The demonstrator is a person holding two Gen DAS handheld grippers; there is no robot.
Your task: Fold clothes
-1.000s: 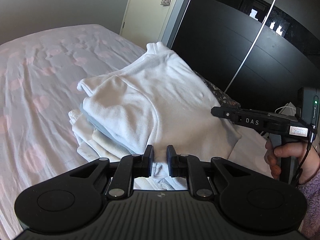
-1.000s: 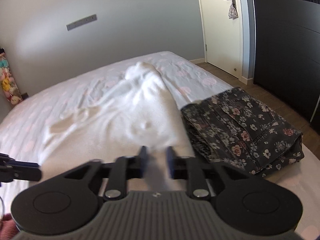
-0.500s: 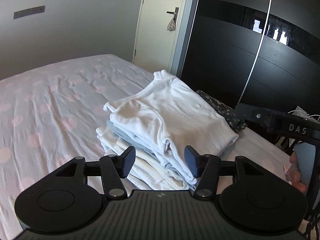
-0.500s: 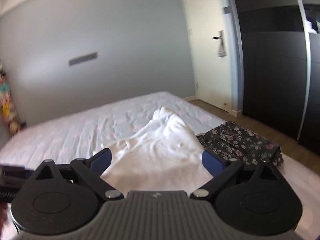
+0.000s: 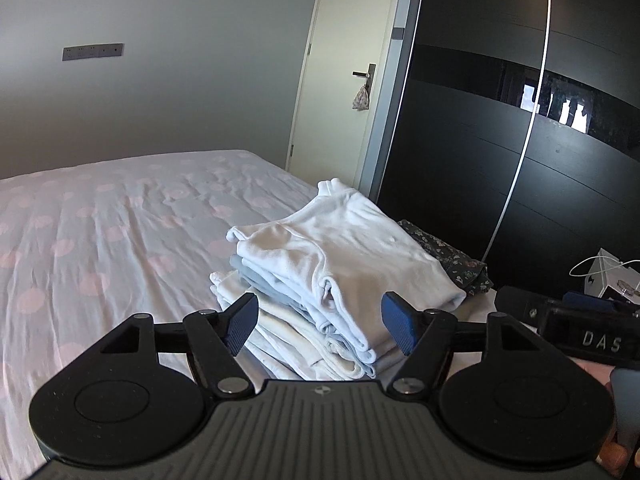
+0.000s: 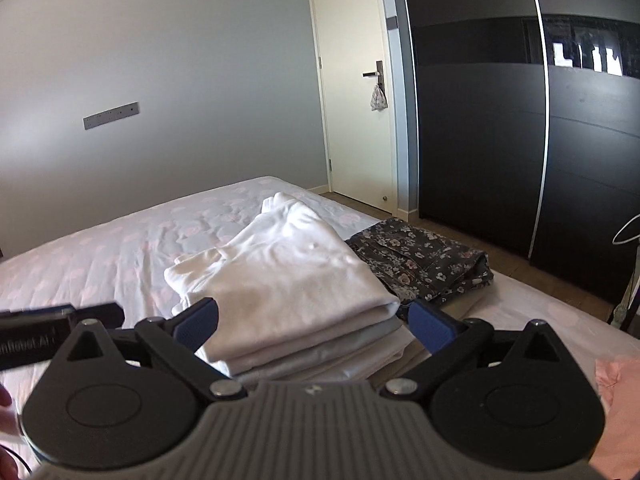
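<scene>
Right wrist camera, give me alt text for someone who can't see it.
The open right gripper hovers before a stack of folded white clothes on a pink-spotted bed. Folded dark floral pants lie beside the stack, with a black wardrobe behind.

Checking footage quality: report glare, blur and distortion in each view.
Left wrist view: sharp; fisheye bends the glossy black wardrobe, which reflects a bright window; the folded white garment stack is evenly lit. Right wrist view: sharp centre, the same reflection, soft edges near the pink cloth.

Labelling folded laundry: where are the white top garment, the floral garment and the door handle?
white top garment (image 6: 288,276), right wrist view, upper face.
floral garment (image 6: 416,258), right wrist view, top panel.
door handle (image 5: 365,75), left wrist view, lever.
</scene>
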